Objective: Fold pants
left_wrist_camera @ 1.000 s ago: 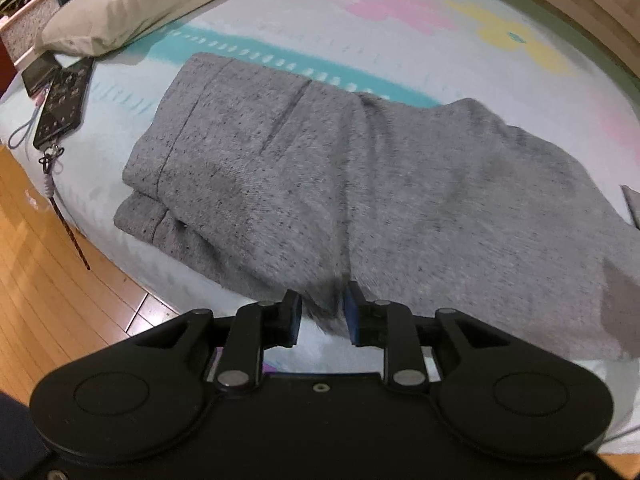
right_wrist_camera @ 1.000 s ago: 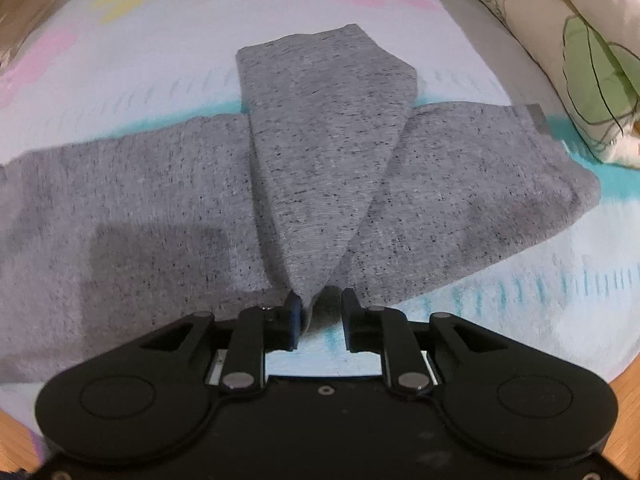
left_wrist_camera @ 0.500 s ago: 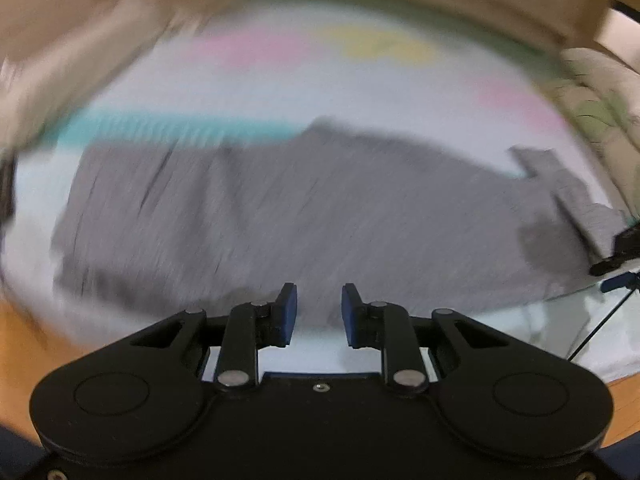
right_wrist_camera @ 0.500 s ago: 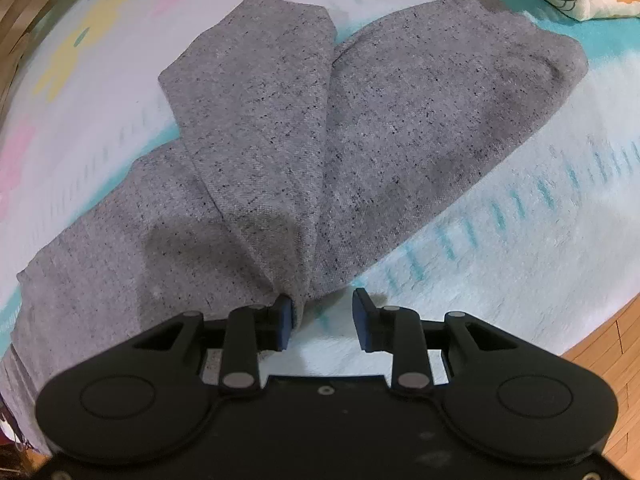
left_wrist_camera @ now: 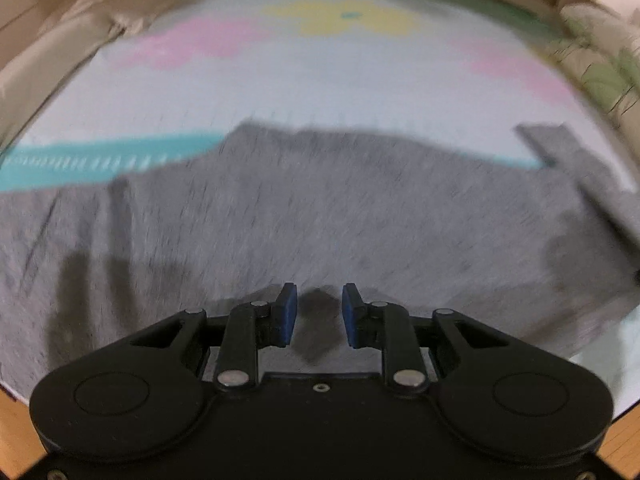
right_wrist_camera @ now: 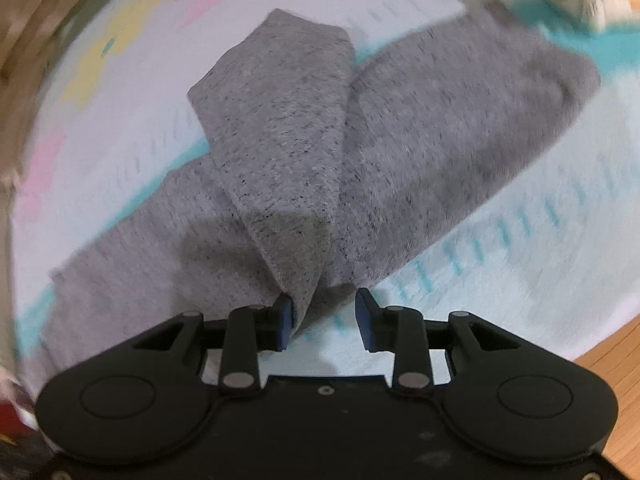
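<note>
Grey heathered pants [left_wrist_camera: 304, 216] lie spread across a pale bed sheet with pastel shapes. In the left wrist view my left gripper [left_wrist_camera: 316, 312] is open and empty, hovering just above the pants' near edge. In the right wrist view a lifted fold of the pants [right_wrist_camera: 288, 140] rises in a ridge towards my right gripper [right_wrist_camera: 324, 312]. Its jaws stand apart; the cloth's tip rests against the left finger [right_wrist_camera: 285, 314] only. Both views are blurred by motion.
The bed sheet [left_wrist_camera: 320, 76] has pink and yellow shapes and a teal stripe [left_wrist_camera: 100, 156]. A floral quilt [left_wrist_camera: 600, 60] lies at the right edge. Wooden floor [right_wrist_camera: 608, 364] shows beyond the bed's near edge. A wooden frame [left_wrist_camera: 48, 12] borders the far side.
Both grippers have opened and let go of the pants. The left gripper swung right along the pants. The right gripper's jaws widened, and the fold stays draped against one finger.
</note>
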{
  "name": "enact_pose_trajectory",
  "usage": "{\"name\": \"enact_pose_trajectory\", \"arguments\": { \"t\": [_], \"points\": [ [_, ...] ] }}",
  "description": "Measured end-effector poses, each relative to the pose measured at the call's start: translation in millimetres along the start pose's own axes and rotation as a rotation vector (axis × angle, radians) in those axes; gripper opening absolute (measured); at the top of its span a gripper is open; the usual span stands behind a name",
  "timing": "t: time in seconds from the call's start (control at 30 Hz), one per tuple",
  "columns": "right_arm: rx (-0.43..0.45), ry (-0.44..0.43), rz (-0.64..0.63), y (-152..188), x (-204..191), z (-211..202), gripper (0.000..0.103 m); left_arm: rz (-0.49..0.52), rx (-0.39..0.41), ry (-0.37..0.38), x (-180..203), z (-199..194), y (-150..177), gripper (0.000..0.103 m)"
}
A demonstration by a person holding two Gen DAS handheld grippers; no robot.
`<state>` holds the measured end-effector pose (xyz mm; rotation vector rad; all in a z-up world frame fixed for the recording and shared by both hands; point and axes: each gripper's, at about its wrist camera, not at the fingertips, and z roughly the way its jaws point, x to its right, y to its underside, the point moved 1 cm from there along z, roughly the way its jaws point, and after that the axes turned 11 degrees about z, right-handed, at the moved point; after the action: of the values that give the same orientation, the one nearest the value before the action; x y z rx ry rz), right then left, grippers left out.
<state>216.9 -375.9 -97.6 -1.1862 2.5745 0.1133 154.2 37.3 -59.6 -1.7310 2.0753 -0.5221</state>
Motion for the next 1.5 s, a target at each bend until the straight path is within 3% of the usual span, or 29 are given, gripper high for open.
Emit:
{"name": "enact_pose_trajectory", "arguments": {
  "t": [0.03,0.1,0.17,0.23,0.3,0.37,0.47,0.53,0.67,0.8,1.0,1.2,1.23,1.27,1.3,1.37,1.5],
  "points": [
    [-0.015,-0.027,0.064,-3,9,0,0.034,0.001,-0.032,-0.012,-4,7,6,0.035],
    [-0.041,-0.065,0.188,-9,26,0,0.036,-0.020,0.023,-0.006,-10,4,14,0.038],
    [-0.072,-0.094,0.310,-15,42,0,0.036,-0.013,0.012,-0.005,-9,5,13,0.038],
    [-0.040,-0.065,0.385,-18,53,-10,0.036,0.007,-0.002,-0.012,-6,5,11,0.038],
    [0.019,-0.019,0.371,-24,55,-24,0.038,0.007,-0.003,-0.017,-5,5,12,0.038],
    [0.114,0.027,0.306,-29,49,-42,0.038,0.002,0.003,-0.029,-2,7,11,0.037],
    [0.307,0.119,-0.114,-18,-10,-68,0.038,0.009,0.022,-0.064,6,9,13,0.037],
    [0.396,0.133,-0.304,-2,-51,-68,0.038,0.017,0.030,-0.085,11,8,14,0.036],
    [0.447,0.140,-0.526,9,-121,-37,0.035,-0.022,0.033,-0.069,10,8,16,0.036],
    [0.487,0.260,-0.731,17,-172,18,0.035,-0.082,0.027,-0.039,0,7,14,0.036],
    [0.476,0.381,-0.775,7,-200,70,0.034,-0.039,0.046,-0.055,5,10,13,0.036],
    [0.492,0.499,-0.880,5,-201,116,0.033,-0.022,0.054,-0.065,6,12,12,0.036],
    [0.502,0.501,-0.894,9,-202,112,0.033,-0.023,0.054,-0.067,7,12,12,0.036],
    [0.502,0.502,-0.916,10,-202,112,0.024,-0.023,0.055,-0.070,7,12,12,0.036],
    [0.493,0.484,-0.925,9,-202,110,0.004,-0.021,0.055,-0.074,7,12,12,0.036],
    [0.484,0.436,-0.899,6,-198,95,0.002,-0.014,0.056,-0.080,10,10,13,0.036],
    [0.603,0.337,-0.841,-8,-183,37,0.002,-0.020,0.056,-0.083,10,10,13,0.036]
  ]
}}
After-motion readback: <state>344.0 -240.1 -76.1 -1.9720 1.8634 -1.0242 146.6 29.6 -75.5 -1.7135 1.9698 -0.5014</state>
